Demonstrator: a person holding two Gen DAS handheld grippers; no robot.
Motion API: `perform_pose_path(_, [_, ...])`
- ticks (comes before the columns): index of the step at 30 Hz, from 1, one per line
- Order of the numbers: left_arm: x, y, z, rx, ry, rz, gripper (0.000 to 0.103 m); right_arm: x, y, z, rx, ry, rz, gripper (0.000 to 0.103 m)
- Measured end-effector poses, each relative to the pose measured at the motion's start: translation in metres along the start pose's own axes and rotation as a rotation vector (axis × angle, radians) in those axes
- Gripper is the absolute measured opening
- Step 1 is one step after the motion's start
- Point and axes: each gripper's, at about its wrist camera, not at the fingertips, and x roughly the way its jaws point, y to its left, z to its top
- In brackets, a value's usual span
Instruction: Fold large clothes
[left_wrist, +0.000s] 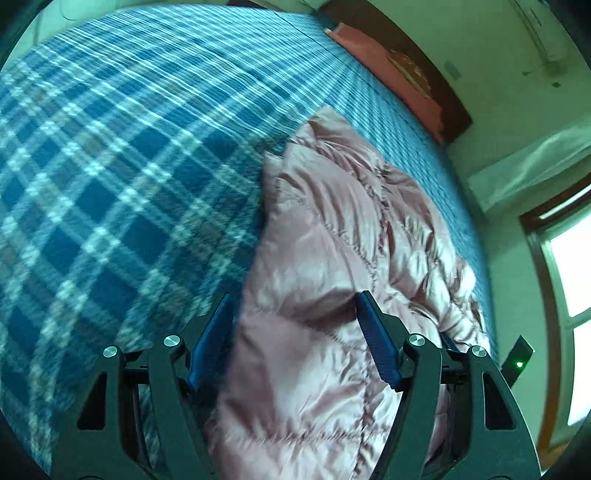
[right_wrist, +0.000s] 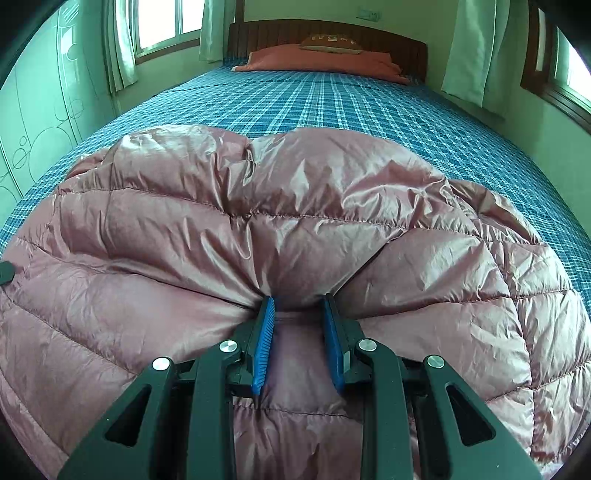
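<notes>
1. Left wrist view showed us the left gripper (left_wrist: 293, 301) with its jaws standing wide apart, nothing pressed between the blue pads (left_wrist: 376, 339); only the pink quilted jacket (left_wrist: 332, 240) lay below the gap.
2. We saw the jacket stretch from six o'clock toward one o'clock of that view, resting on the blue plaid bedsheet (left_wrist: 110, 184), which filled the picture from seven to twelve o'clock and was blurred.
3. At one o'clock we made out a reddish pillow (left_wrist: 388, 62) against the dark headboard (left_wrist: 436, 77).
4. In the right wrist view, the right gripper (right_wrist: 299, 297) had its jaws drawn close on a bunched fold of the jacket (right_wrist: 258, 221), the fabric puckering toward the pads (right_wrist: 264, 343).
5. We noted the jacket spread across the lower and middle part of that view, on the near end of the bed, with the bedsheet (right_wrist: 332, 103) bare toward twelve o'clock.
6. The pillow (right_wrist: 317, 61) lay at twelve o'clock by the headboard (right_wrist: 399, 46), with a curtained window (right_wrist: 162, 26) at eleven o'clock.
</notes>
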Motion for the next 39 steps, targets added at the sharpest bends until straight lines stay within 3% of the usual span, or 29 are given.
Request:
perform_pose_path(3, [0.019, -0.001, 0.002, -0.005, 0.061, -0.071, 0.069, 0.000, 0.002, 0.000, -0.001, -0.001, -0.002, 0.027])
perform_pose_path(6, [0.028, -0.002, 0.003, -0.026, 0.059, -0.106, 0.068, 0.000, 0.003, 0.000, -0.003, -0.002, -0.006, 0.027])
perform_pose_path(10, [0.033, -0.014, 0.001, 0.025, 0.065, -0.110, 0.034, -0.001, 0.004, 0.000, -0.006, -0.005, -0.013, 0.027])
perform_pose_path(16, [0.015, -0.039, 0.000, 0.111, -0.008, -0.090, 0.020, 0.000, 0.010, 0.000, -0.012, -0.006, -0.025, 0.027])
perform_pose_path(25, [-0.025, -0.104, -0.005, 0.245, -0.101, -0.093, 0.015, -0.007, 0.007, 0.005, 0.007, 0.004, -0.006, 0.028])
perform_pose_path(27, [-0.034, -0.126, -0.009, 0.294, -0.120, -0.078, 0.015, -0.017, -0.001, 0.006, 0.036, 0.002, 0.011, 0.045])
perform_pose_path(28, [-0.038, -0.134, -0.012, 0.314, -0.127, -0.071, 0.015, -0.021, -0.005, 0.006, 0.044, -0.004, 0.015, 0.047])
perform_pose_path(32, [-0.044, -0.170, -0.020, 0.383, -0.135, -0.049, 0.014, -0.054, -0.029, 0.002, 0.078, -0.054, 0.015, 0.049])
perform_pose_path(39, [-0.039, -0.245, -0.051, 0.525, -0.137, 0.003, 0.014, -0.087, -0.086, -0.017, 0.160, -0.065, -0.020, 0.049])
